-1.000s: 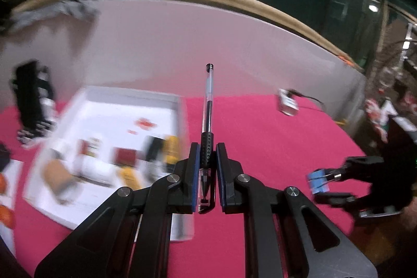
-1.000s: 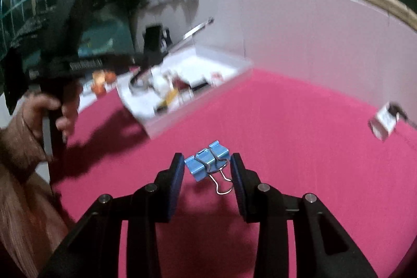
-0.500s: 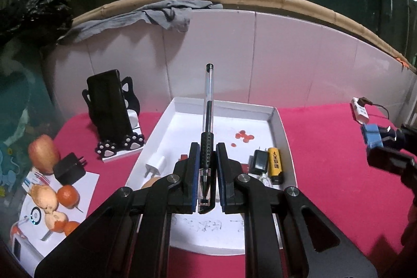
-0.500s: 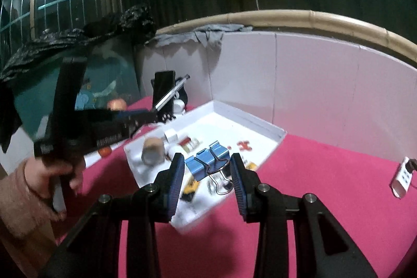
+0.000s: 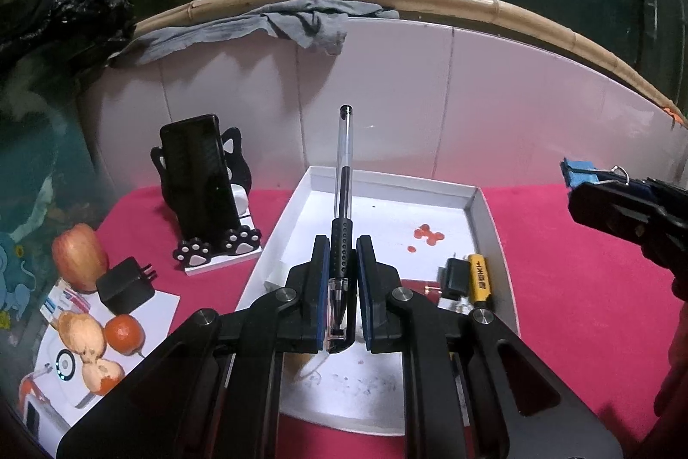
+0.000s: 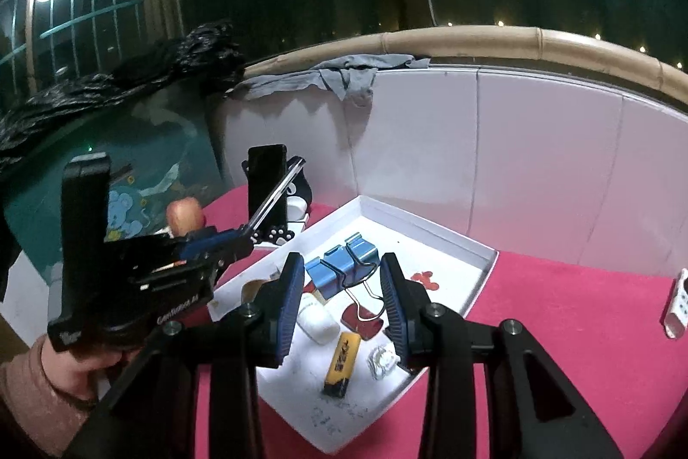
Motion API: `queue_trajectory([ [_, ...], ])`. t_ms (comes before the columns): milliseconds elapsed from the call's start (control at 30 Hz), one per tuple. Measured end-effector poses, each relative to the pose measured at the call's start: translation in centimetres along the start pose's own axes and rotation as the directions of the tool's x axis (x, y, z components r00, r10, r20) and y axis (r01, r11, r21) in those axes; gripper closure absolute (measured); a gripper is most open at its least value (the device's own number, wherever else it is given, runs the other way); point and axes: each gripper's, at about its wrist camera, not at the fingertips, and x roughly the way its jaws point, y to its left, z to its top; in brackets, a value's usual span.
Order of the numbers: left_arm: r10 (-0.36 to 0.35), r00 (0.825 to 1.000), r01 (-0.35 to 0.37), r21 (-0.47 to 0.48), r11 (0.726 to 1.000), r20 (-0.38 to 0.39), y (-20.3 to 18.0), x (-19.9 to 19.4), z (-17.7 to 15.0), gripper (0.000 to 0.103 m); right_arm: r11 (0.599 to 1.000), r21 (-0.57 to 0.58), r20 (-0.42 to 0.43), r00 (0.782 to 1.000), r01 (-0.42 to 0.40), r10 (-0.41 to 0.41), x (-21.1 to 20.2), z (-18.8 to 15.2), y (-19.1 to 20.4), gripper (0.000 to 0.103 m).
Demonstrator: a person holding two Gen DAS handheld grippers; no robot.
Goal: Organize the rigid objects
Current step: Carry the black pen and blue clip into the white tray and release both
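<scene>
My left gripper (image 5: 342, 244) is shut on a clear black-ink pen (image 5: 343, 175) that points forward above the white tray (image 5: 488, 209). My right gripper (image 6: 339, 278) is shut on a blue binder clip (image 6: 339, 265) and holds it above the same tray (image 6: 481, 278). From the left wrist view the right gripper with the clip (image 5: 582, 175) is at the right edge. From the right wrist view the left gripper with the pen (image 6: 275, 192) is at the left. The tray holds a yellow lighter (image 6: 342, 362), a white case (image 6: 316, 319), a red item and other small things.
A black phone on a cat-paw stand (image 5: 202, 179) stands left of the tray. An apple (image 5: 79, 257), a black charger (image 5: 124, 282) and other fruit lie at far left. A white adapter (image 6: 677, 302) lies on the red cloth at right. A white tiled wall is behind.
Both grippers have swung left from the open red cloth to above the white tray, each still holding its object. The views have steadied over the last half second.
</scene>
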Motion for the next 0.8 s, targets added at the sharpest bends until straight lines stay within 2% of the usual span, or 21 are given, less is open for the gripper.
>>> queue_trajectory([
  [233,0.010,1.000,-0.010,0.009,1.000,0.005,-0.1,1.4,0.8,0.091,0.998,0.052,0.010,1.000,0.021,-0.021,1.6,1.0,-0.2,0.067],
  [333,0.014,1.000,-0.013,0.015,1.000,-0.007,-0.3,2.5,0.9,0.091,0.997,0.068,-0.014,0.999,0.039,-0.038,2.8,0.6,-0.4,0.067],
  [500,0.021,0.996,-0.020,0.016,1.000,-0.087,-0.6,6.0,0.2,0.091,0.993,0.099,-0.089,0.995,0.062,-0.054,5.8,-0.9,-1.1,0.067],
  [667,0.041,0.984,-0.039,0.016,0.999,-0.174,-1.0,9.6,-0.8,0.091,0.990,0.111,-0.158,0.985,0.088,-0.070,8.8,-2.4,-1.7,0.067],
  [800,0.066,0.976,-0.069,-0.006,0.998,-0.206,-0.6,10.8,-1.4,0.091,0.987,0.123,-0.187,0.979,0.100,-0.076,10.1,-3.4,-2.1,0.066],
])
